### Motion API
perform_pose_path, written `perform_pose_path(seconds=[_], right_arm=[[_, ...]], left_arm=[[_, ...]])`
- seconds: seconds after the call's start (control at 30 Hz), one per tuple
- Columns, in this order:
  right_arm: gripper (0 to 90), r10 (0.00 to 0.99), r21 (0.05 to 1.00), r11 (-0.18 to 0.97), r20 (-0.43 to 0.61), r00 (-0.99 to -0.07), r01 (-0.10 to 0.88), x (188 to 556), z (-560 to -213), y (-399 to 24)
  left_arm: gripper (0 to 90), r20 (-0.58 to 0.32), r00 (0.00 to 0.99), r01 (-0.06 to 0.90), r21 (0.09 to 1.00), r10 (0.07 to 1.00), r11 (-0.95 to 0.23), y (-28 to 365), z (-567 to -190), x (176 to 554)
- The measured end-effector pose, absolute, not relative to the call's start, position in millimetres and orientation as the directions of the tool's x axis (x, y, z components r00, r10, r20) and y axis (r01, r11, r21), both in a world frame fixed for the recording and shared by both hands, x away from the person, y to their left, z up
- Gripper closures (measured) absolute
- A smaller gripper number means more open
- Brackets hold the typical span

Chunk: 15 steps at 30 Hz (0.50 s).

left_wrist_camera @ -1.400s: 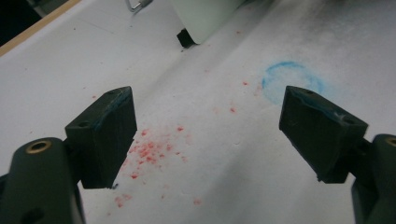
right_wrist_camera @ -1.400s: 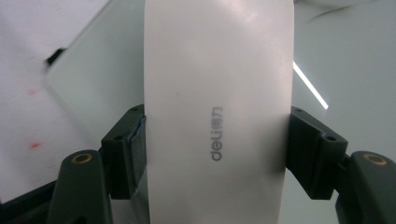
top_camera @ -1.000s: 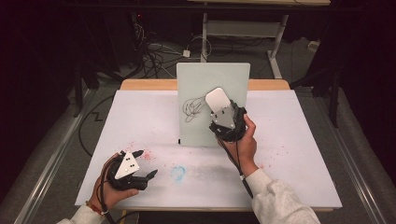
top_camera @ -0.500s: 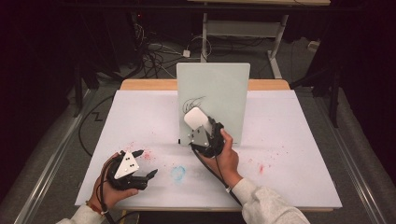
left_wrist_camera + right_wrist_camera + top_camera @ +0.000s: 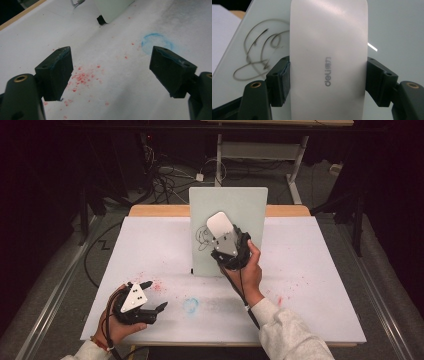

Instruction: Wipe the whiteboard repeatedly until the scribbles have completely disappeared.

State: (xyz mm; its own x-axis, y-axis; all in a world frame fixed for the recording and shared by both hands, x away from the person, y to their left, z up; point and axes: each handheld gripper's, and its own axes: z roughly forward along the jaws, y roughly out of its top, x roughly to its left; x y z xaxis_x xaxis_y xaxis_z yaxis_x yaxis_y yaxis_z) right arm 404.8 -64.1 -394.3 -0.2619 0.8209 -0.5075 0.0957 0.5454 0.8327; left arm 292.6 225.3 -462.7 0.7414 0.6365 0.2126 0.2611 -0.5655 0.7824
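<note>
The right tool (image 5: 223, 234) is clamped on a white eraser (image 5: 328, 60), holding it against the upright whiteboard (image 5: 250, 205) just beside the black scribble (image 5: 202, 236). The left tool (image 5: 153, 296) rests low over the bench (image 5: 320, 270), jaws apart and empty, above red specks (image 5: 83, 76).

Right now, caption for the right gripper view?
Right tongs clamp a white eraser before the scribbled whiteboard.
</note>
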Motion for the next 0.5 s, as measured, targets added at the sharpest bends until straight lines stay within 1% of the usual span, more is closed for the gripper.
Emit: perform_pose_path(seconds=[0.07,0.13,0.23,0.5], right_arm=[[31.1,0.827,0.836,0.539,-0.500,-0.257,0.105,406,-391,-63],[31.1,0.816,0.825,0.557,-0.523,-0.245,0.097,405,-394,-58],[31.1,0.798,0.810,0.579,-0.539,-0.270,0.095,402,-401,-50],[31.1,0.692,0.717,0.693,-0.633,-0.347,0.076,386,-442,-21]], left_arm=[[18.5,0.212,0.741,0.261,0.783,0.637,-0.565,225,-463,293],[18.5,0.215,0.742,0.259,0.782,0.635,-0.567,225,-463,293],[18.4,0.214,0.741,0.257,0.786,0.636,-0.563,224,-463,293],[18.5,0.214,0.746,0.253,0.785,0.630,-0.566,223,-463,293]])
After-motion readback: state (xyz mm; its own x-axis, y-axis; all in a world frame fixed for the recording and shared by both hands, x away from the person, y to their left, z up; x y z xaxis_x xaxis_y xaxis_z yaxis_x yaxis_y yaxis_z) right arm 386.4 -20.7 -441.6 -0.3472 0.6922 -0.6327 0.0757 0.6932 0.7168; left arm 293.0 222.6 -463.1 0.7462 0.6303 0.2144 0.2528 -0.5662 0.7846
